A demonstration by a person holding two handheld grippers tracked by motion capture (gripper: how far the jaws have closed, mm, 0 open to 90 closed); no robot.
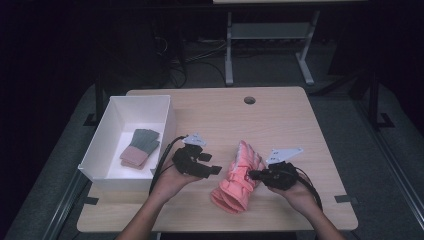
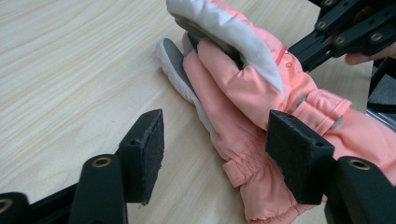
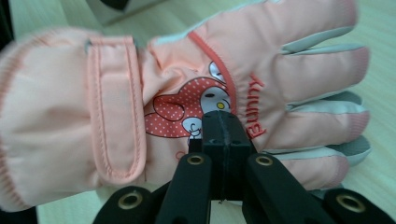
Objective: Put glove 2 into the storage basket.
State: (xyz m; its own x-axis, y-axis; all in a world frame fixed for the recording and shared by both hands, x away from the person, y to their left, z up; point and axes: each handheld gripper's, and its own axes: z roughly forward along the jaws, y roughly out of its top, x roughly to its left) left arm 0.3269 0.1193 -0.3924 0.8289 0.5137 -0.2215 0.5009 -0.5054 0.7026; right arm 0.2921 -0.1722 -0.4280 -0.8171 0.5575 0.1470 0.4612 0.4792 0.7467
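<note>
At the desk's [image 1: 280, 102] left edge stands a white box [image 1: 112, 120], open at the top, its long side running along that edge from about the middle of the desk toward the near left corner. Inside it, toward its nearer end, lies a pair of knit gloves [image 1: 140, 147], grey-green at the fingers and dusty pink at the cuffs, one stacked on the other. Just right of the box's near right corner, the left gripper [image 1: 216, 170] is held in a hand, pointing right toward the middle of the desk. In the left gripper view its jaws stand wide apart with nothing between the pads; one pad [image 2: 148, 154] is over bare wood and the other is in front of the cuff end of the glove, not clearly touching it. The pink ski gloves [image 1: 239, 179] lie near the middle of the desk's near edge, stacked one on the other, fingers pointing away toward the far edge and cuffs toward the near edge; grey and white palm patches show on the fingers in the left gripper view [image 2: 238, 84]. The upper glove carries a cartoon rabbit patch and the word "Bunny" [image 3: 254, 105] on its back. To the right of the gloves, the right gripper [image 1: 252, 174] comes in from the right, its jaws closed together, pinching the back of the upper glove just below the patch [image 3: 223, 140].
</note>
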